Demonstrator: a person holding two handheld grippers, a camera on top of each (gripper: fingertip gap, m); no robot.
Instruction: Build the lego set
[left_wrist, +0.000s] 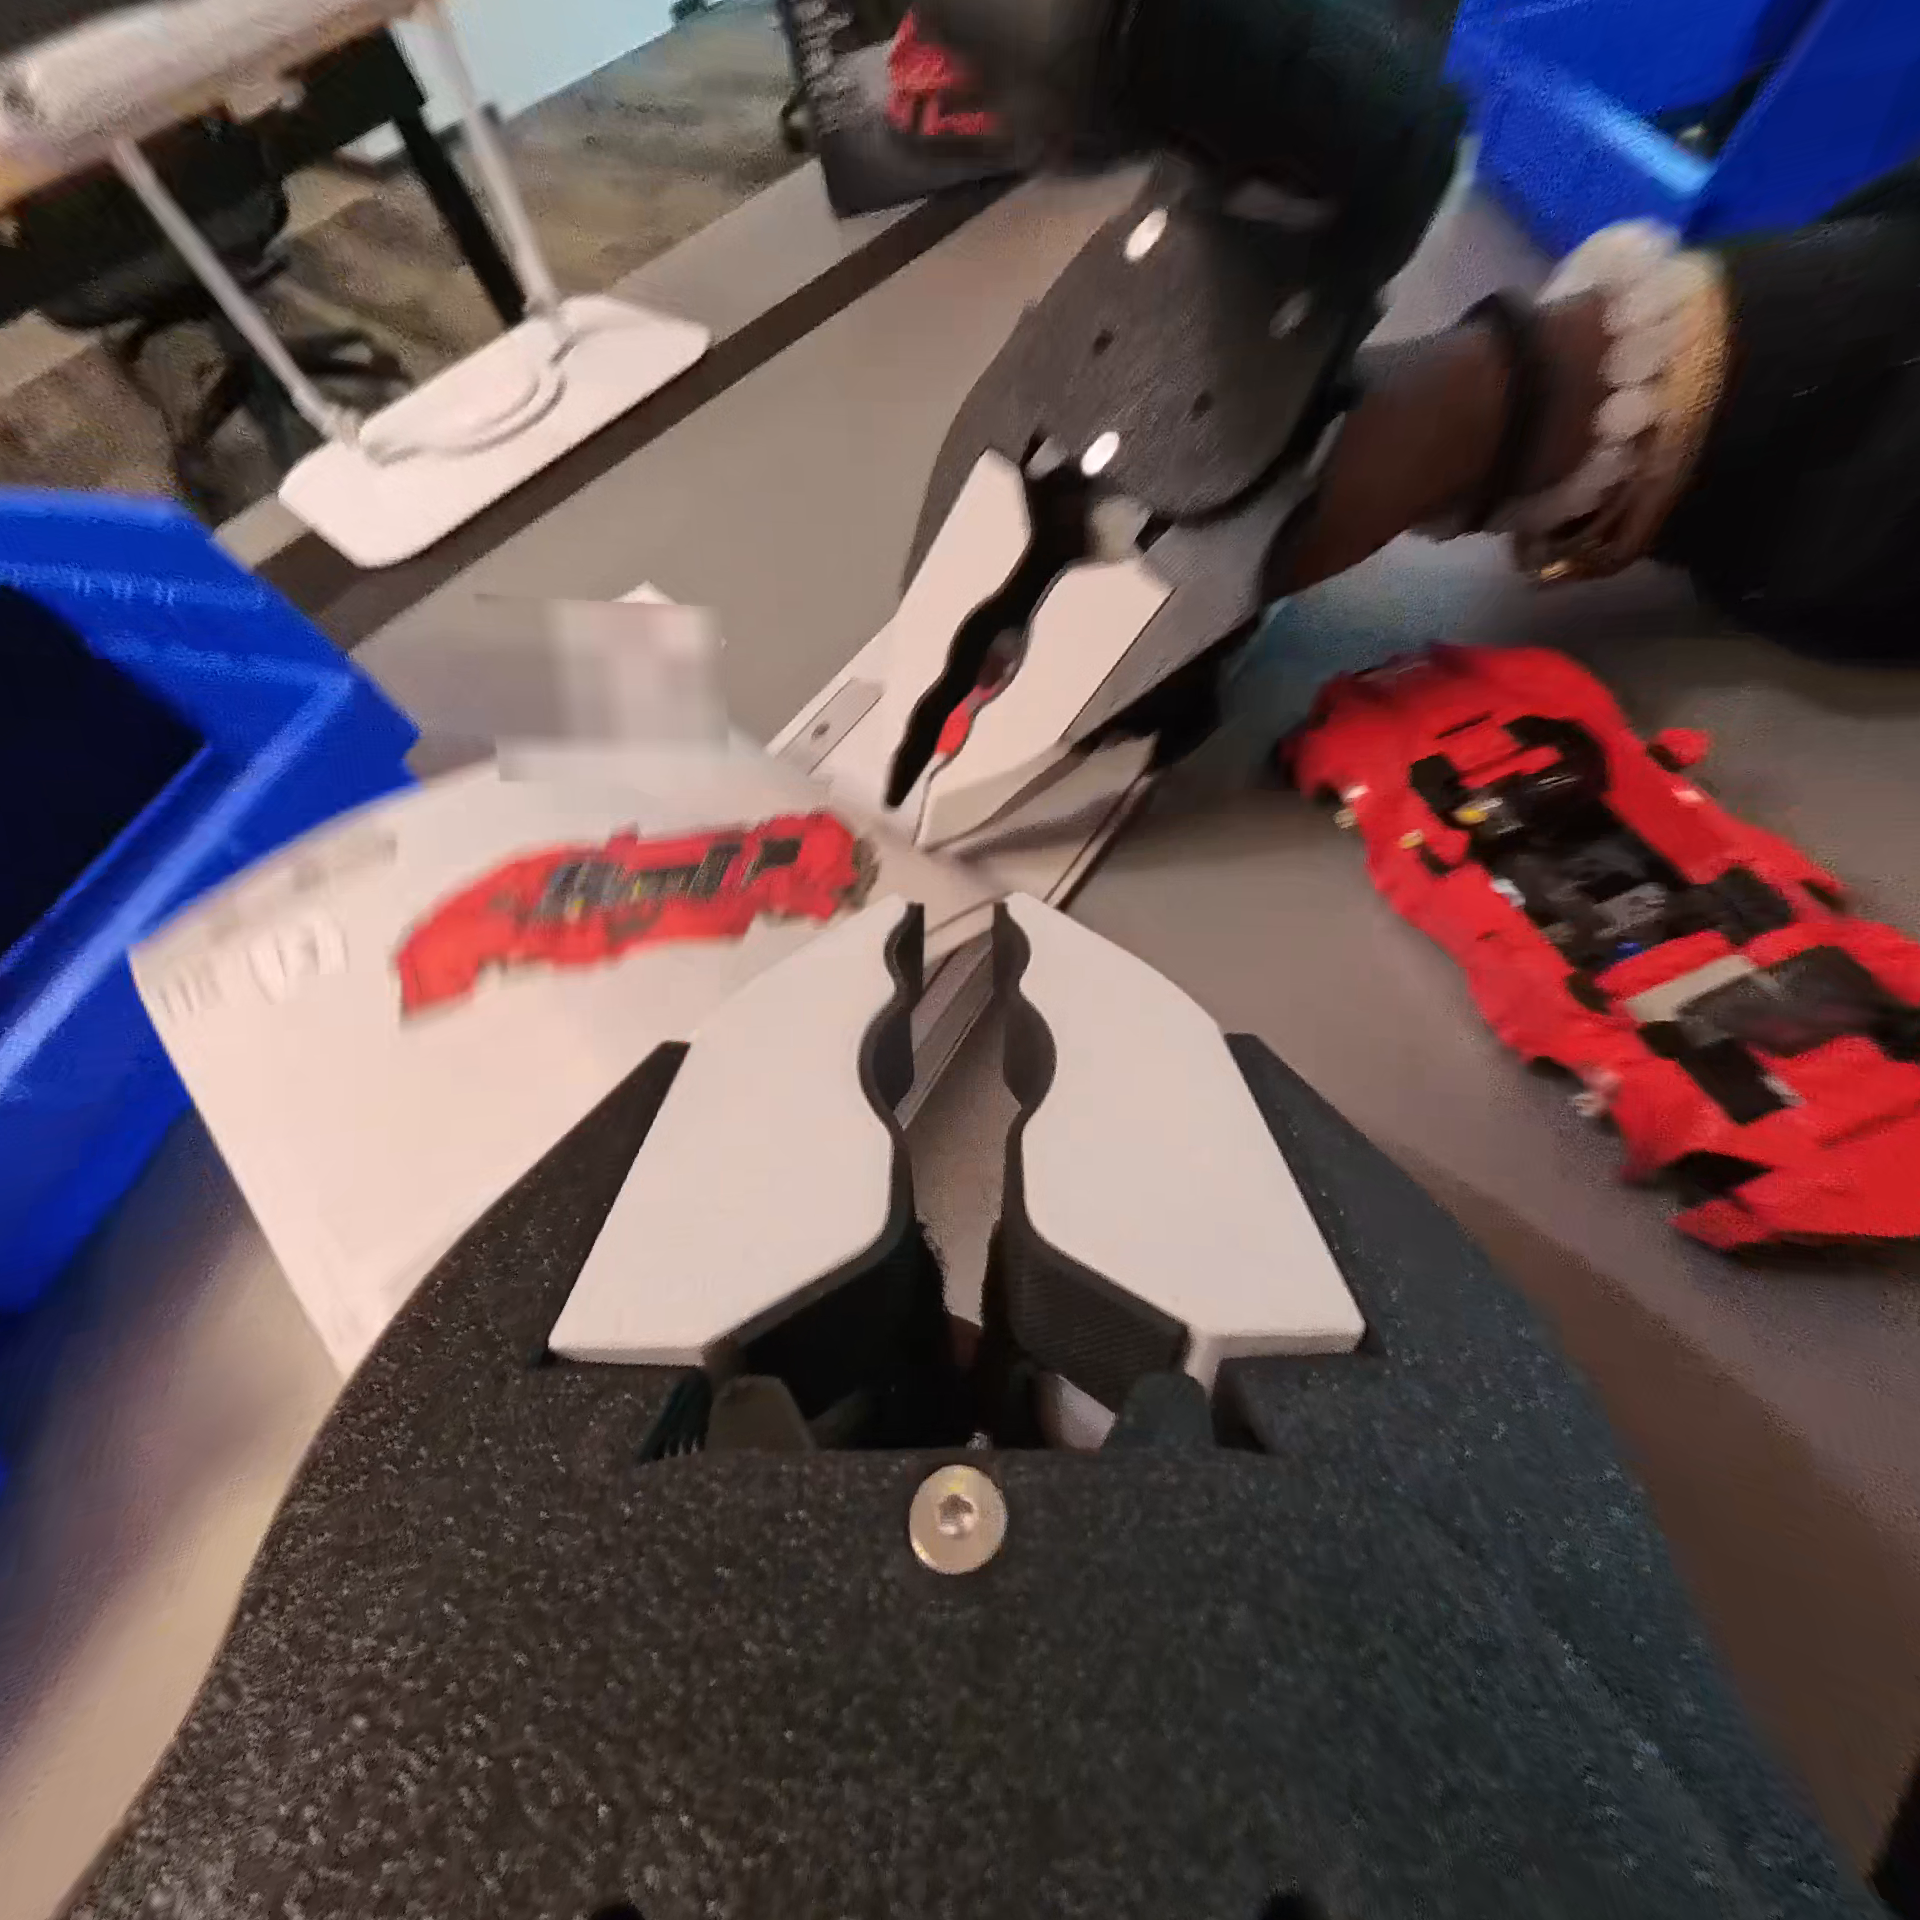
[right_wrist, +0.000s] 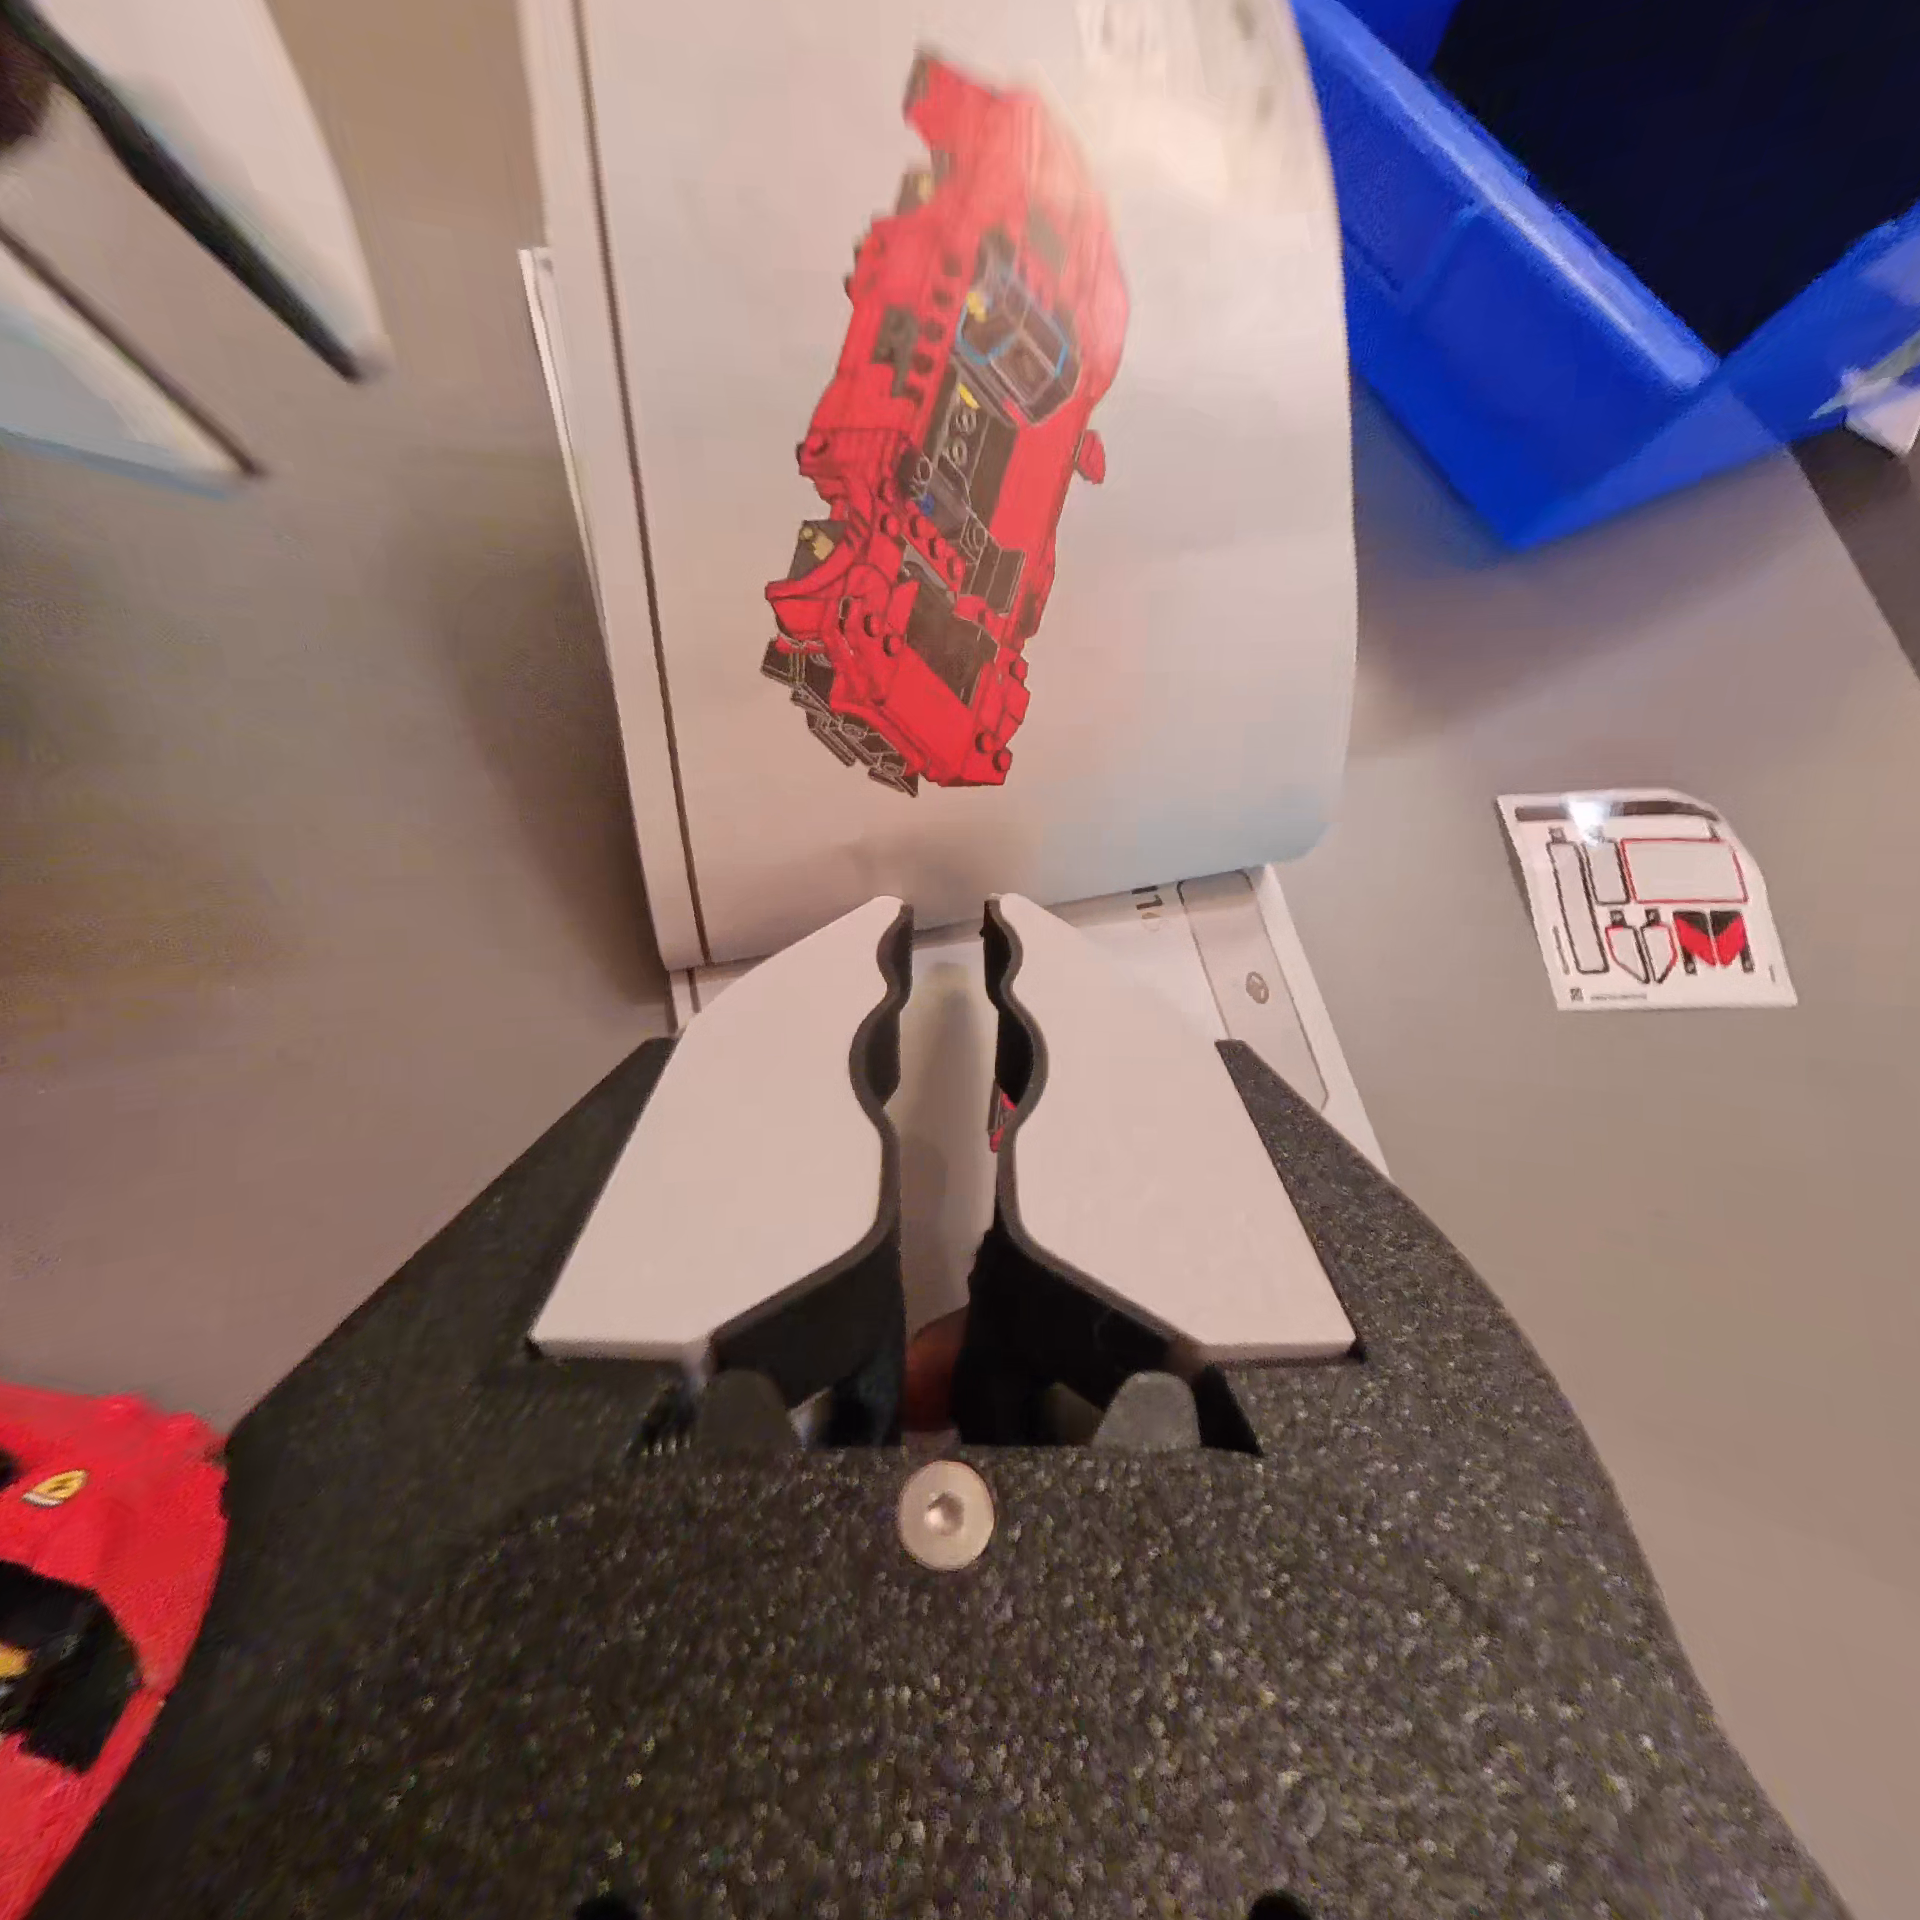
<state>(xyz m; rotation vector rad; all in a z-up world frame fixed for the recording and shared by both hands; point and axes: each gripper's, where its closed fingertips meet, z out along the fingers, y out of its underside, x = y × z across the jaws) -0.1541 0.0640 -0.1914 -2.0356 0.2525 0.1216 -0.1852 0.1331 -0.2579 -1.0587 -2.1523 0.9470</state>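
The right tongs (right_wrist: 948, 914) are nearly closed on a small red piece (left_wrist: 954, 727), low between the jaws. Should that grip ease, the piece could drop onto the booklet (right_wrist: 987, 468) at centre frame. The left tongs (left_wrist: 956, 914) stand slightly apart, holding nothing, over the booklet's edge. The red car (left_wrist: 1600, 904) lies on the counter (left_wrist: 1299, 1039) at right of the left view.

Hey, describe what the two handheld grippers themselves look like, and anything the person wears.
Both the left gripper and the right gripper have speckled black bodies, a silver screw at the centre, and pale grey fingers with wavy dark-lined inner edges. The person's hand wears a whitish beaded bracelet and a ring.
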